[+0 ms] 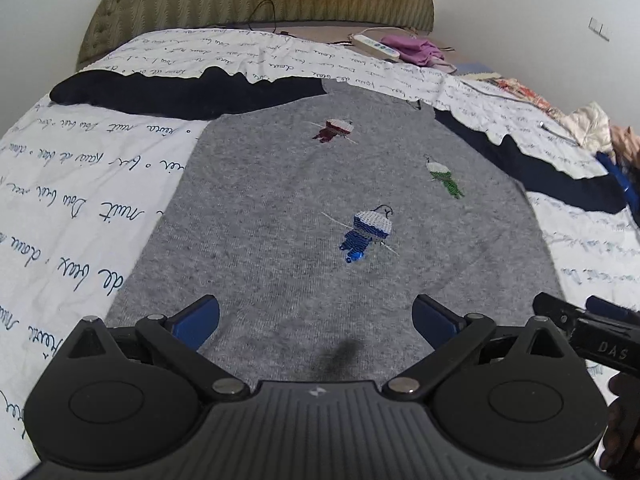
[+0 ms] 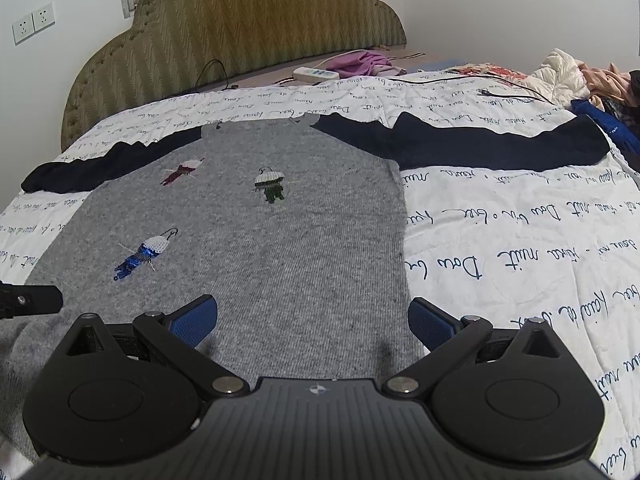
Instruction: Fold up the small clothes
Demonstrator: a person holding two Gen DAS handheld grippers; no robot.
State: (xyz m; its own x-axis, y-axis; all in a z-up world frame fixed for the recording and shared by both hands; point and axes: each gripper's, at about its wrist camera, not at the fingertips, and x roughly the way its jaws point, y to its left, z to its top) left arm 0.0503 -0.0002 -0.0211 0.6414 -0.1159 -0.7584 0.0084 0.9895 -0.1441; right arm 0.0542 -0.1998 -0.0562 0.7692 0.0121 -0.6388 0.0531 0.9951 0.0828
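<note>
**Grey sweater laid flat on the bed**

Left hand-held gripper (image 1: 316, 320) has its blue pads wide apart over the hem of a grey sweater (image 1: 280, 200) with navy sleeves spread out to both sides. Three little sequin figures on the front: maroon (image 1: 334, 130), green (image 1: 444, 178), blue (image 1: 368, 232). It lies on a white quilt (image 1: 80, 184) with script print. The right hand-held gripper (image 1: 592, 328) pokes in from the right edge.

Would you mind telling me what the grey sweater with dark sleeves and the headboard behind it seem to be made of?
The grey sweater with dark navy sleeves looks like a soft matte knit, perhaps wool: fine ribbed rows and heathered flecks show. The olive headboard appears upholstered in woven fabric with a zigzag texture and button tufting along its edge.
</note>
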